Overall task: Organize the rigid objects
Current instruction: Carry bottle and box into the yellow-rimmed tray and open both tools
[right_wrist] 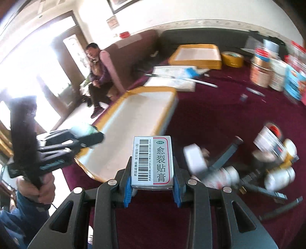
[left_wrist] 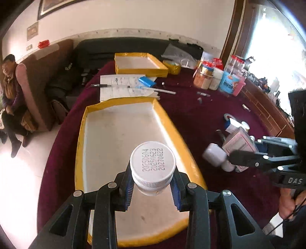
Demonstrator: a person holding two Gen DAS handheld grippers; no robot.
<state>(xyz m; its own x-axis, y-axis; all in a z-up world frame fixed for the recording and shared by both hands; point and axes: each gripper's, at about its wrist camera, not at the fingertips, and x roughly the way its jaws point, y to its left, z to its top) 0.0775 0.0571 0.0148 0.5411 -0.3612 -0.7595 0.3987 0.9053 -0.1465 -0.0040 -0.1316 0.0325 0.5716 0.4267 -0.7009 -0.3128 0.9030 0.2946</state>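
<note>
left gripper: fingers clamped on white pill bottle, held above yellow-rimmed tray. right gripper: fingers clamped on medicine box, held over maroon counter.

A cream wall with a framed picture at eleven o'clock backs a dark sofa. Bright daylight pours through a window at two o'clock. A person sits at nine o'clock above the pale floor.
</note>
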